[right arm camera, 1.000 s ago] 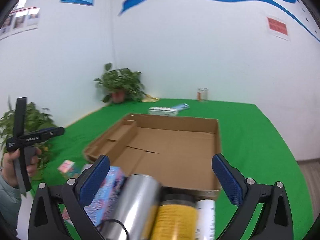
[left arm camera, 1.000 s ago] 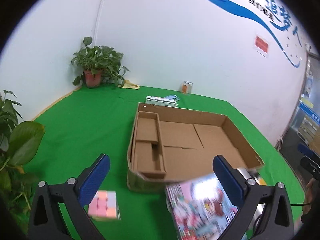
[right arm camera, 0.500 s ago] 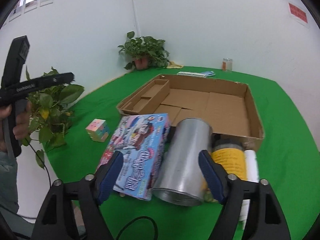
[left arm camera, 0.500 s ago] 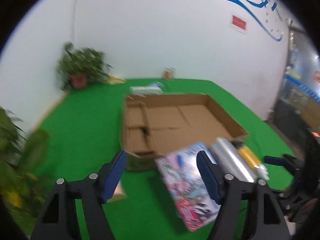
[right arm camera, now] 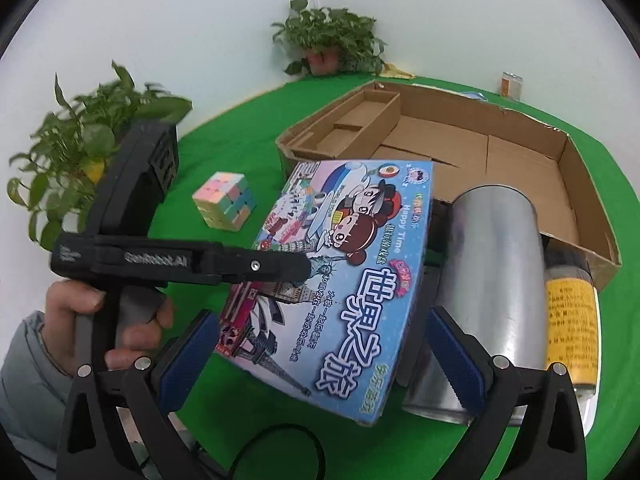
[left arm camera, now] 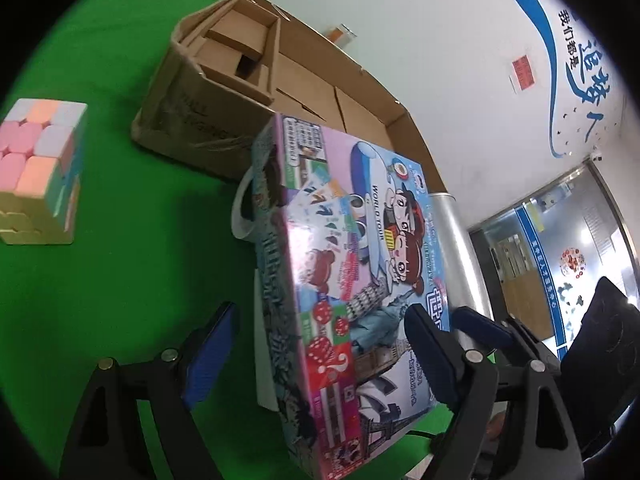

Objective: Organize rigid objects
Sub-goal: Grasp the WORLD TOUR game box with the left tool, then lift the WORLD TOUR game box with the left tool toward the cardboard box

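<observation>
Both grippers have dropped from above the cardboard box (right arm camera: 480, 152) down to the game box (right arm camera: 340, 280) since a second ago. The left gripper (left arm camera: 320, 352) narrowed, then its jaws have just been opening a bit, with the game box between them; the pads do not clearly press it, so released. The right gripper (right arm camera: 320, 360) is spread wide too, the box's near edge between its fingers, not gripped.

The game box is flat, glossy, with cartoon kids, dice and landmark prints, lying tilted on the green table (right arm camera: 248, 128) against the front wall of the cardboard box. A steel can (right arm camera: 480, 272) lies beside it, touching.

Only the right view shows the person's hand (right arm camera: 100, 320) on the left gripper's handle, the yellow-label bottle (right arm camera: 568, 312) and the plants. Both show the pastel cube (left arm camera: 40, 168).
</observation>
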